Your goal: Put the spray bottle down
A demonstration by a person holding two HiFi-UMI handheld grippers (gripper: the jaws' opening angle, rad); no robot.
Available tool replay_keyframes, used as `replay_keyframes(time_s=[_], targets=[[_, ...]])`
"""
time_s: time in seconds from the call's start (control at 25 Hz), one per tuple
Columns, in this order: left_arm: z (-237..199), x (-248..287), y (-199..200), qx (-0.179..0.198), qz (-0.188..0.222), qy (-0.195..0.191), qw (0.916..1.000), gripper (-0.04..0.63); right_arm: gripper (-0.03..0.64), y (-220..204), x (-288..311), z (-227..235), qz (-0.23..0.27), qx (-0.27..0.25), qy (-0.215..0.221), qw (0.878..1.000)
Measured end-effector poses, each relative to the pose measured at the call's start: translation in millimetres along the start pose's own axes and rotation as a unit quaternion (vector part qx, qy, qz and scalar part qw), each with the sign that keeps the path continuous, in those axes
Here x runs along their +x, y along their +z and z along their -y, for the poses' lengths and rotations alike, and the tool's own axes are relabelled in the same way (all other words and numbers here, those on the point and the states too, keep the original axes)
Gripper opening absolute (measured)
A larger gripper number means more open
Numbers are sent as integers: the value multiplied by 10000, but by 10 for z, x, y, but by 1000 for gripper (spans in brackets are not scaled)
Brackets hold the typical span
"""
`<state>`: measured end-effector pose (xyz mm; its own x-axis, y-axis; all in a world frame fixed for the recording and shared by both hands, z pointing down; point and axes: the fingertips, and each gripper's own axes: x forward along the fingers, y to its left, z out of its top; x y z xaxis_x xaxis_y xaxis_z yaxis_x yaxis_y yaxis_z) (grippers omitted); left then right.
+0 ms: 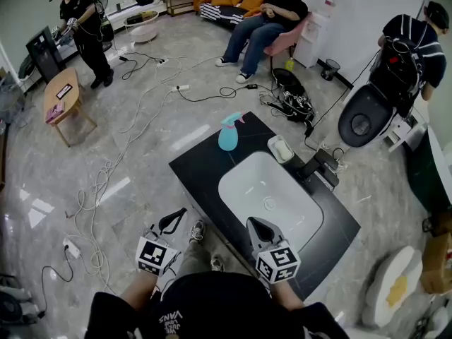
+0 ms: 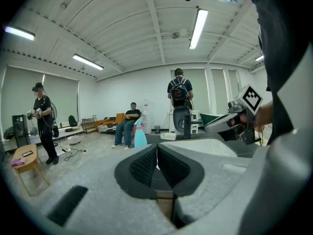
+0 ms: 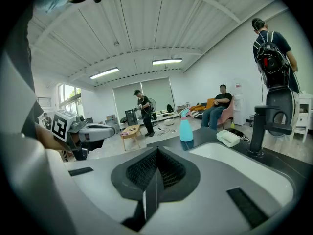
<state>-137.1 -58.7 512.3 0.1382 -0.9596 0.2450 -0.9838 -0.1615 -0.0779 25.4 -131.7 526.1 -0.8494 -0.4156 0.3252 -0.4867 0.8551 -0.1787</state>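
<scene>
The sink point(image 1: 272, 200) is set in the table point(image 1: 201, 164), towards its right. The spray bottle point(image 1: 229, 133) stands upright on the table's far left corner, beyond the sink. The soap dish point(image 1: 281, 149) lies just right of the bottle, by the sink's far rim, with the faucet point(image 1: 314, 164) further right. The left claw point(image 1: 181, 214) is left of the table's near edge, over the floor. The right claw point(image 1: 252, 222) is over the sink's near rim. Both are well apart from the bottle.

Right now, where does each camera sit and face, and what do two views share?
Head view: on the head, steeply down at sink, bottle; left gripper, right gripper, torso show.
Left gripper view: on it, level toward the bottle; its shut fingers show.
Right gripper view: likewise, toward the faucet; shut fingers show.
Shared: the bottle.
</scene>
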Motion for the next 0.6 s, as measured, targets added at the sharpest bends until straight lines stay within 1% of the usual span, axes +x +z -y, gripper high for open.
replay_keyframes(time_s=[0.6], targets=[[-9, -68, 68, -65, 73, 27, 9999, 19, 3, 35, -19, -58, 17, -78, 10, 10000]])
